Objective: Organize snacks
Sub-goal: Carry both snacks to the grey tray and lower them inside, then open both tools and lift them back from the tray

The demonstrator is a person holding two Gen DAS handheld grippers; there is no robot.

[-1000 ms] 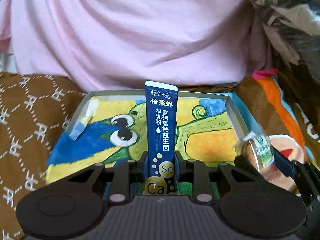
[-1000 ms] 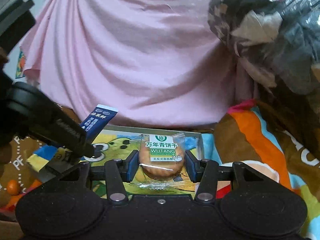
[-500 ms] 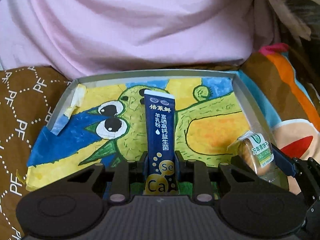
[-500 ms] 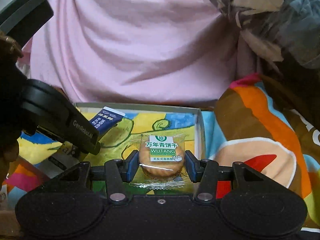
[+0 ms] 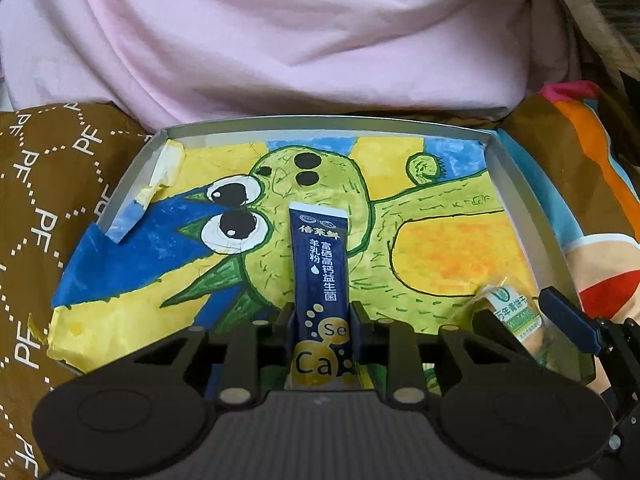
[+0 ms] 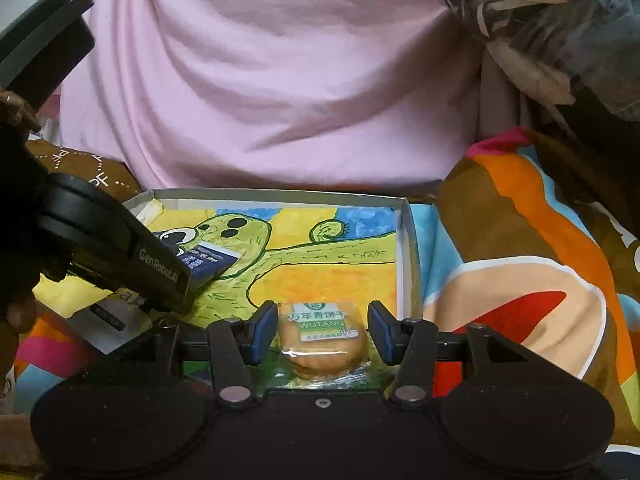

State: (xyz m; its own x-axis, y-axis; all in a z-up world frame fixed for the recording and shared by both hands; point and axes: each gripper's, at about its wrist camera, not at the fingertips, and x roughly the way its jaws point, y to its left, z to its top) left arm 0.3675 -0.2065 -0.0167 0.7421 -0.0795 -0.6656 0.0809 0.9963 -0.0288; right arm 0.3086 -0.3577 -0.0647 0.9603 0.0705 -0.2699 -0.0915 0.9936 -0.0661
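Biscuit packet (image 6: 322,340) lies in the tray's (image 6: 406,264) near right corner, between the spread-apart fingers of the right hand-held gripper (image 6: 322,336), let go. The left hand-held gripper (image 5: 320,328) squeezes the blue stick packet (image 5: 318,264), pointing straight ahead over the tray's middle.

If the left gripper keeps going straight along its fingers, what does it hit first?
Likely the tray floor: the left gripper, shut on the blue sachet, points down at the painted liner. Depth is unclear.
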